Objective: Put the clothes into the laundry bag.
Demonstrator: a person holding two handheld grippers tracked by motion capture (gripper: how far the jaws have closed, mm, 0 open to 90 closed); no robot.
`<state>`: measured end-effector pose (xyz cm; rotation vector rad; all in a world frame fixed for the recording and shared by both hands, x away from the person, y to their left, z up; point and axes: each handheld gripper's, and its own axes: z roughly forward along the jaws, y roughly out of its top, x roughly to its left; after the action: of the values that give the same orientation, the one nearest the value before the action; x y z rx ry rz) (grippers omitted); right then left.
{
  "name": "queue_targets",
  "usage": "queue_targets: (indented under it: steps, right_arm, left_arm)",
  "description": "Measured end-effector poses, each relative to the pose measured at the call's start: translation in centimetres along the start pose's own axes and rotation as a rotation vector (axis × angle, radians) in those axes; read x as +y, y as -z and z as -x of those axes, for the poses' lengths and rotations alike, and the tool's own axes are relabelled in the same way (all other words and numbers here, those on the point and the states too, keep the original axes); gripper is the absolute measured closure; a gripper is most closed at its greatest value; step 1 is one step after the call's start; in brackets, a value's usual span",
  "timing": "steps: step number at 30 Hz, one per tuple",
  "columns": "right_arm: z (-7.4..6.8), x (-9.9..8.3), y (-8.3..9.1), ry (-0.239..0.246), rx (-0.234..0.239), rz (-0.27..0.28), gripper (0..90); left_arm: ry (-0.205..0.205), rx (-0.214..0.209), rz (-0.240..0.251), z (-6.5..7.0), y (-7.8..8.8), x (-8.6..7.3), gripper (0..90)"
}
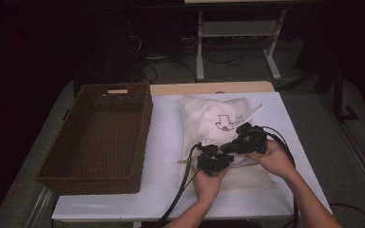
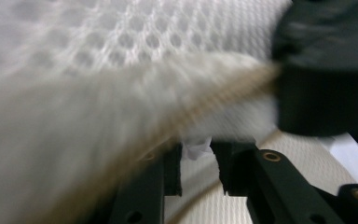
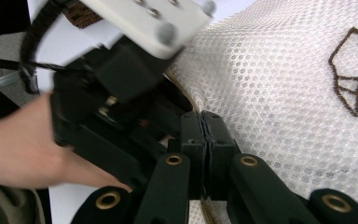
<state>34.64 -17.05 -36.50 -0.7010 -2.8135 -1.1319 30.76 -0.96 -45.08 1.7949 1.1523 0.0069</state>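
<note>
While both hands worked near the middle of the white-covered counter (image 1: pixel 166 156), the white mesh fabric bag with a dark embroidered figure (image 1: pixel 214 118) lay flat just right of the brown woven rectangular basket (image 1: pixel 100 137), its near end under the two tools. At that near end the left tongs (image 1: pixel 214 160) sat on the bag's near left edge, with the right tongs (image 1: pixel 240 142) just beside them, slightly farther and to the right, and the two black bodies almost touched.

From the left gripper view, the left tongs (image 2: pixel 200 165) stood a little apart, released, with a small tuft of white fabric showing in the gap between their tips but not pressed by them; a blurred fold of the mesh with a tan zipper edge (image 2: pixel 223 93) hung across just above the tips.

From the right gripper view, the right tongs (image 3: pixel 204 140) were clenched, their pads pressed together on the edge of the mesh bag (image 3: pixel 279 93) where the tan trim ran. The embroidered figure (image 3: pixel 354 74) lay beyond them to the right.
</note>
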Motion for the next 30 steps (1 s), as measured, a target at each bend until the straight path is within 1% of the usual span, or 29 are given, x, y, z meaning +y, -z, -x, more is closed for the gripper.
queue_targets:
  steps: [1, 2, 4, 5, 7, 9, 10, 12, 13, 14, 17, 20, 22, 25, 27, 30]
  right_arm:
    - [-0.1, -0.1, -0.1, 0.005, -0.003, 0.001, 87.3]
    - [-0.1, -0.1, -0.2, 0.006, -0.007, -0.005, 86.0]
    - [-0.1, -0.3, -0.5, 0.010, 0.003, -0.007, 76.7]
    - [-0.1, -0.3, -0.3, 0.015, 0.005, -0.004, 73.1]
    - [-0.2, -0.3, 0.6, 0.008, 0.007, 0.036, 71.4]
    - [-0.2, -0.6, 1.9, 0.003, -0.005, 0.078, 71.4]
    - [-0.2, -0.9, 2.4, -0.005, -0.015, 0.091, 72.0]
    - [0.2, -1.7, 3.3, -0.020, -0.040, 0.095, 75.9]
    - [0.4, -2.2, 3.4, -0.031, -0.053, 0.084, 77.6]
    - [0.6, -2.6, 3.4, -0.043, -0.057, 0.064, 80.0]
    - [0.8, -3.8, 2.5, -0.053, -0.046, 0.020, 84.2]
    - [0.6, -4.5, 1.3, -0.047, -0.028, -0.013, 85.2]
    - [0.4, -4.8, 0.7, -0.039, -0.041, -0.033, 84.0]
    - [0.2, -5.0, 0.9, -0.036, -0.040, -0.011, 83.1]
    - [0.1, -5.0, 1.5, -0.030, -0.038, 0.013, 82.3]
    - [0.0, -4.9, 2.5, -0.026, -0.054, 0.045, 78.5]
  left_arm:
    - [-0.001, -0.004, -0.006, 0.0, 0.5, -0.2, 71.0]
    - [-0.014, 0.001, -0.013, 0.0, 0.9, -0.3, 70.8]
    - [-0.035, 0.004, -0.023, 0.0, 1.9, -0.6, 70.2]
    - [-0.032, 0.000, -0.029, -0.1, 2.4, -0.7, 70.2]
    - [-0.033, -0.005, -0.034, -0.3, 3.3, -0.6, 69.7]
    - [-0.053, -0.008, -0.037, -0.3, 4.4, -0.5, 69.6]
    - [-0.062, -0.009, -0.034, -0.4, 4.9, -0.4, 69.4]
    - [-0.070, -0.006, -0.030, -0.5, 5.8, -0.2, 69.2]
    - [-0.072, -0.008, -0.031, -0.6, 6.2, -0.1, 68.9]
    - [-0.075, -0.004, -0.028, -0.6, 6.6, -0.1, 68.7]
    - [-0.098, 0.006, -0.030, -0.9, 7.7, 0.1, 68.2]
    - [-0.110, 0.009, -0.030, -1.1, 8.6, 0.1, 66.5]
    - [-0.110, 0.011, -0.025, -1.4, 8.9, 0.1, 64.7]
    - [-0.115, 0.017, -0.027, -1.7, 9.4, 0.2, 63.0]
    - [-0.126, 0.026, -0.029, -1.9, 9.7, 0.3, 61.5]
    - [-0.145, 0.036, -0.024, -2.1, 10.3, 0.4, 60.7]
